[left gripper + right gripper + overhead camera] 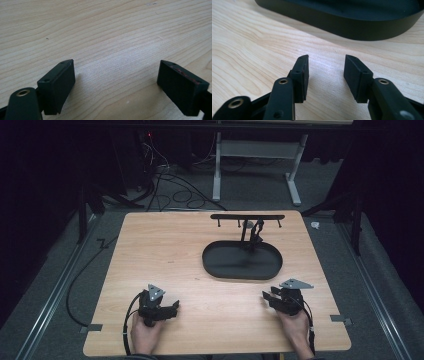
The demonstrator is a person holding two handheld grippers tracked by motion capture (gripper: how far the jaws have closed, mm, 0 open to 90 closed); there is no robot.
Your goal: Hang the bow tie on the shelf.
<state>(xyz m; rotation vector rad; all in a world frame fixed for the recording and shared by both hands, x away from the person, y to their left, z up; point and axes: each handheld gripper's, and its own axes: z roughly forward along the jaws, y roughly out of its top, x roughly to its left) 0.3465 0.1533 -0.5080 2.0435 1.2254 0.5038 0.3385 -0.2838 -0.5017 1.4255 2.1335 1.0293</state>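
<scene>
Wooden table (200,250), light grain. Left gripper (174,307) near the front edge, held by left hand (145,332), jaws pointing right, resting low over the wood. Right gripper (265,296) at the front right, held by right hand (295,325), jaws pointing left toward the table's middle, apart with nothing between. Black oval tray (225,267) lies behind and between them, nearer the right gripper. Black hook rack (247,217) stands at the tray's far rim. Cables (175,190) on the floor beyond.
</scene>
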